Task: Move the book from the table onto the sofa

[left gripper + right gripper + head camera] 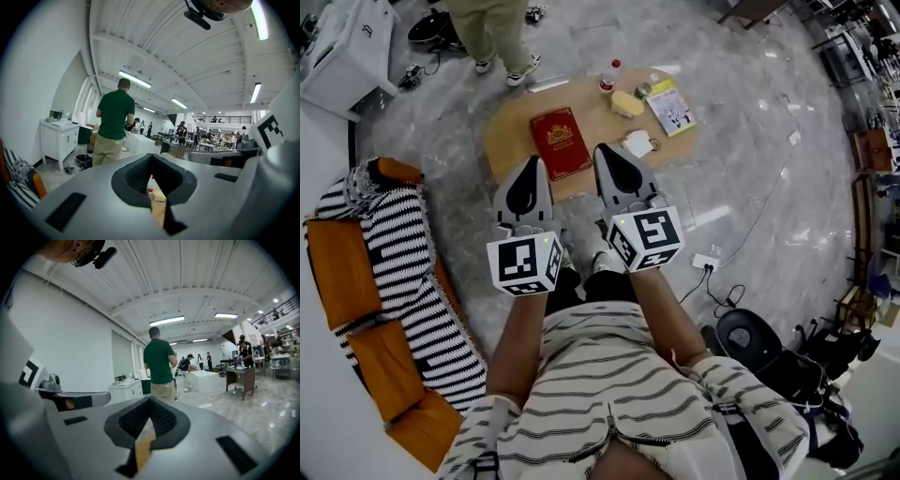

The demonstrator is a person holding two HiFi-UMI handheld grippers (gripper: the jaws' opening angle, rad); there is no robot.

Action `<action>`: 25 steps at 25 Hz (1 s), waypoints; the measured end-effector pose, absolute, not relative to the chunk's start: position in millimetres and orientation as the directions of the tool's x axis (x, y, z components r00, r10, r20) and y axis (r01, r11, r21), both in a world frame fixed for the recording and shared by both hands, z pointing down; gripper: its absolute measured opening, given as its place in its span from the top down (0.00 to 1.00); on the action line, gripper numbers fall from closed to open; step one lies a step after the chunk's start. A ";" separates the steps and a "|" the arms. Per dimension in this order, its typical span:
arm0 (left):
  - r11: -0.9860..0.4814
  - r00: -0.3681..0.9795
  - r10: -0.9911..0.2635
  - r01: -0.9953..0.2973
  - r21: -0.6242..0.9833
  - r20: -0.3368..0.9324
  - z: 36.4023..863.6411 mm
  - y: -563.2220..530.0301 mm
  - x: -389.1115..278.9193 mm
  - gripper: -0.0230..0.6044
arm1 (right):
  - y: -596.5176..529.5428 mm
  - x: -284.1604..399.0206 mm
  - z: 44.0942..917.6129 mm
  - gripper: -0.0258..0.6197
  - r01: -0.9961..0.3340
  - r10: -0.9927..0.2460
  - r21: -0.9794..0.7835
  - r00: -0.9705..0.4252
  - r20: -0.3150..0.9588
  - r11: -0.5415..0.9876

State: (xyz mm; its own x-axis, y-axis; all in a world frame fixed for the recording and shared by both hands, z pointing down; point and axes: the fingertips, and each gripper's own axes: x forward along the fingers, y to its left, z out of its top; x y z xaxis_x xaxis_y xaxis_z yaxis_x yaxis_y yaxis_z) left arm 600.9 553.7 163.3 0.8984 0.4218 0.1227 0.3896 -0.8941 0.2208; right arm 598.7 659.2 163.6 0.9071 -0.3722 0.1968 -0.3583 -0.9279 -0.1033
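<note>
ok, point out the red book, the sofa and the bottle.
red book (560, 141), head view, cover centre
sofa (337, 272), head view, bare orange cushion
bottle (607, 82), head view, body under cap

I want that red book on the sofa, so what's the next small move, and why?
Probably open both jaws first: the left hand-held gripper and right hand-held gripper are shut and empty, flanking the near end of the red book, which lies flat on the table.
</note>
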 end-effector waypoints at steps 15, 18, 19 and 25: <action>-0.910 0.872 0.378 0.287 0.300 0.312 287.3 578.2 675.0 0.96 | 684.2 684.5 282.9 0.94 -0.366 -0.413 -0.193 0.837 0.360 -0.910; -0.913 0.864 0.366 0.261 0.315 0.345 313.5 582.8 688.9 0.96 | 689.0 699.4 308.9 0.94 -0.369 -0.417 -0.194 0.822 0.389 -0.909; -0.913 0.861 0.364 0.253 0.321 0.356 322.3 584.4 693.3 0.96 | 690.3 704.2 317.2 0.94 -0.370 -0.417 -0.194 0.816 0.399 -0.909; -0.909 0.833 0.363 0.219 0.354 0.418 377.8 594.5 713.9 0.96 | 700.1 728.0 367.7 0.94 -0.369 -0.433 -0.227 0.786 0.442 -0.901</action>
